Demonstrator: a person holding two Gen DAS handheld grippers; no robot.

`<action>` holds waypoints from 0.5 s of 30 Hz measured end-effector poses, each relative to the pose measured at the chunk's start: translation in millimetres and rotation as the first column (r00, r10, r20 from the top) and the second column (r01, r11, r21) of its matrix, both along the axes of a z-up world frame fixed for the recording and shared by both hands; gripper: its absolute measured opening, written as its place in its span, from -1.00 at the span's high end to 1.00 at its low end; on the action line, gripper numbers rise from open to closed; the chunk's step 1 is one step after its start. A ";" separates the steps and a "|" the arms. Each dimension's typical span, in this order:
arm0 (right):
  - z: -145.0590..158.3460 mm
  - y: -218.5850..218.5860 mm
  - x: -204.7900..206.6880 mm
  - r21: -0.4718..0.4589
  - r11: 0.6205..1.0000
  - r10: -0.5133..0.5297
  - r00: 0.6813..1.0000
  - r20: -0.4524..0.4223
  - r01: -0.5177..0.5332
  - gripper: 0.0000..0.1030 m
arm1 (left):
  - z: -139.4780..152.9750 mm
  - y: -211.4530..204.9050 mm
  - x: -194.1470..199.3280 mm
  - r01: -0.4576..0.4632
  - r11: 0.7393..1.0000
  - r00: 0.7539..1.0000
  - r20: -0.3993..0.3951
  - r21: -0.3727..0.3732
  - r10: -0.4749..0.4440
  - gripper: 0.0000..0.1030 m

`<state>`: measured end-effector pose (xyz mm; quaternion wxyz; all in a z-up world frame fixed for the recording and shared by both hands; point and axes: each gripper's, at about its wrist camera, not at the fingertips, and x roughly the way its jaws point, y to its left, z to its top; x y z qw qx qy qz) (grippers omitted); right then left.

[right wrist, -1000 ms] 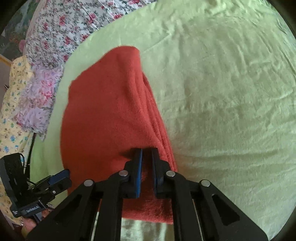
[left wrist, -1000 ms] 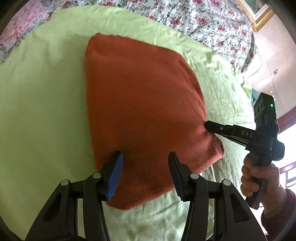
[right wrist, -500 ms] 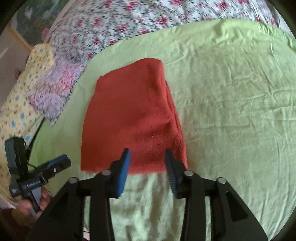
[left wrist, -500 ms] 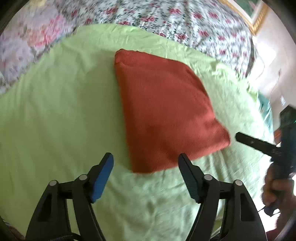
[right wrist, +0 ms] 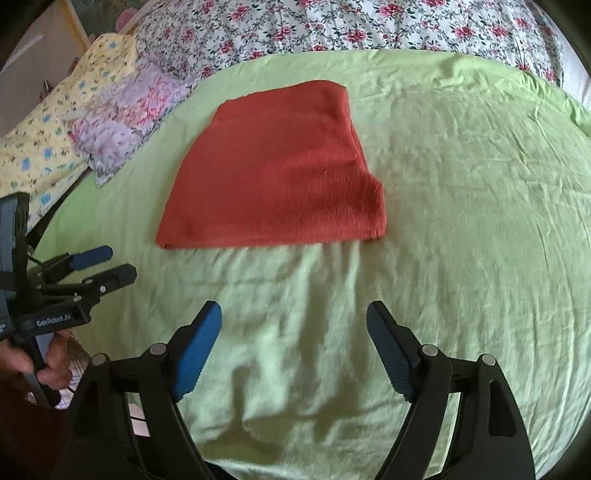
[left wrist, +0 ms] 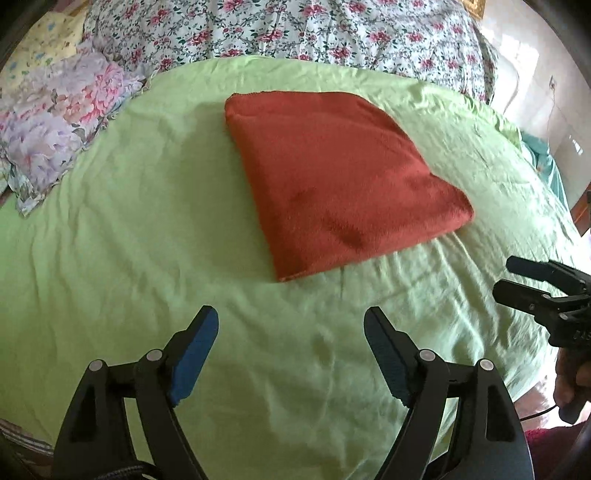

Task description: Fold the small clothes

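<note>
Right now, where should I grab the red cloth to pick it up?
Probably the near right corner of the red cloth: the stacked layers meet there in a thick, slightly raised edge. Slide one finger under from the near side, along the green sheet.

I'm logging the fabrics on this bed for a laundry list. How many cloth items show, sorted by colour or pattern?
Rust-red folded garment: 1
Light green sheet: 1
White quilt with red flowers: 1
Lilac and pink floral cloth: 1
Yellow floral cloth with blue: 1
Total: 5
</note>
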<state>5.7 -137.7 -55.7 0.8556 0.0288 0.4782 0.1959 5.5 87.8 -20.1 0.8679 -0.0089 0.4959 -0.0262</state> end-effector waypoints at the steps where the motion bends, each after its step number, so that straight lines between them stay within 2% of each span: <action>1: 0.7 0.9 -2.4 -0.007 1.000 0.004 1.000 0.007 -0.004 -0.60 | 0.1 1.2 0.9 0.002 1.000 1.000 -0.008 0.007 -0.002 -0.58; 4: 8.1 4.8 -4.9 -0.021 1.000 0.016 0.999 0.037 -0.016 -0.63 | 7.4 4.0 3.2 0.002 1.000 1.000 -0.010 0.019 -0.001 -0.58; 9: 36.9 10.6 -0.7 -0.026 0.999 0.028 0.991 0.130 -0.025 -0.76 | 31.8 8.0 5.2 -0.021 1.000 0.998 0.052 0.014 0.021 -0.67; 12: 48.1 13.1 6.8 -0.015 0.999 0.031 0.987 0.155 -0.029 -0.85 | 39.2 8.4 10.4 -0.034 0.999 0.996 0.079 0.017 0.033 -0.85; 15: 48.8 17.2 17.9 -0.016 0.999 0.030 0.986 0.166 -0.028 -0.87 | 36.6 7.3 17.2 -0.058 0.998 0.994 0.097 0.033 0.055 -0.89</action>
